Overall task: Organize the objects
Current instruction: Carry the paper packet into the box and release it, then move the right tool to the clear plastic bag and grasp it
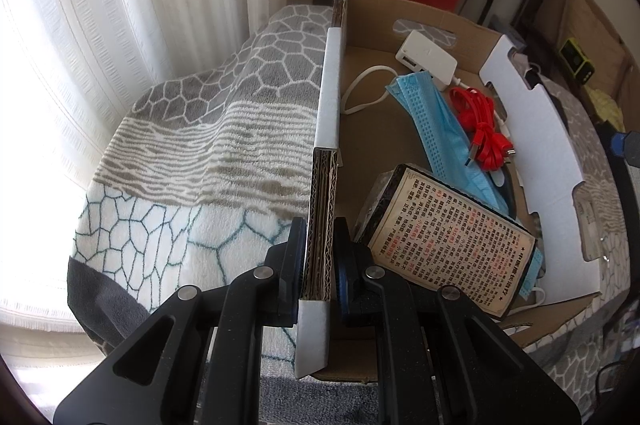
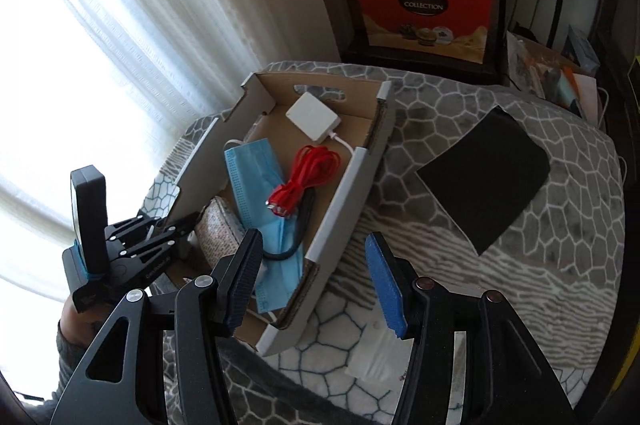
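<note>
A shallow cardboard box (image 1: 326,129) (image 2: 340,201) sits on a patterned blanket. It holds a white charger (image 1: 426,59) (image 2: 312,115), a red cable (image 1: 482,129) (image 2: 304,183), blue face masks (image 1: 436,129) (image 2: 256,185) and a small box printed with Chinese text (image 1: 452,241) (image 2: 218,231). My left gripper (image 1: 318,257) (image 2: 176,225) is shut on the box's left wall near the front. My right gripper (image 2: 312,281) is open and empty, above the box's right wall. A black flat pad (image 2: 486,181) lies on the blanket to the right of the box.
The grey and white blanket (image 2: 460,265) (image 1: 200,145) covers the surface. White curtains (image 1: 100,5) hang at the left. Red gift boxes (image 2: 424,9) and dark cabinets stand behind. A white packet (image 2: 376,353) lies on the blanket near my right fingers.
</note>
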Motion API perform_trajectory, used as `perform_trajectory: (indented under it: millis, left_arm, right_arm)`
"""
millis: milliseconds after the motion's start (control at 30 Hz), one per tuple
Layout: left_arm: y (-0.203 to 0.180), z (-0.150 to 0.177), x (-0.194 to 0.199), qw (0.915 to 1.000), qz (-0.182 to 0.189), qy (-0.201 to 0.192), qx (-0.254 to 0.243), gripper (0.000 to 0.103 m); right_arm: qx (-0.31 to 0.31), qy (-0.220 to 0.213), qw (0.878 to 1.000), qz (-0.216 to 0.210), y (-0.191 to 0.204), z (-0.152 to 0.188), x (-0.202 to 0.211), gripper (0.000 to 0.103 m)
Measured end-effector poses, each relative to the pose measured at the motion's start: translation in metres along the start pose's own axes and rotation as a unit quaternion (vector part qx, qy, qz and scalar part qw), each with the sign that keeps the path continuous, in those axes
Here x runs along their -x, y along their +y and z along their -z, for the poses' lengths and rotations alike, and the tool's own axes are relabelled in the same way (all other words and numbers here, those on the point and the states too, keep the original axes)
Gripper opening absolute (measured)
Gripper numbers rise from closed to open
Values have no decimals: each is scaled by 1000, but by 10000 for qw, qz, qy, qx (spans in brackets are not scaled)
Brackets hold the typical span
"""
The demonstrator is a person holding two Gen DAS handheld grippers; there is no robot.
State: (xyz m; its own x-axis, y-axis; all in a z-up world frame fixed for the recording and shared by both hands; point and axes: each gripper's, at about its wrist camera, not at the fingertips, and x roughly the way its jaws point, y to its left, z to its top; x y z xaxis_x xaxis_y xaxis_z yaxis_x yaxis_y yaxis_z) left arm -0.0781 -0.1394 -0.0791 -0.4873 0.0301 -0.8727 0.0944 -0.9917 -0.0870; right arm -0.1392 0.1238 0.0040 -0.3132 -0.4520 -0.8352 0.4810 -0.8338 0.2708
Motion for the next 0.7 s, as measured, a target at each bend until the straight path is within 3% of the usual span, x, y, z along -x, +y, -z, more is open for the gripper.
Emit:
perform_trajectory:
  millis: [700]
  left_arm:
    - [1,-2,1,10000,-28,5,-7,12]
  right_arm:
    - [-646,-82,9954,696,-80,34,18,55]
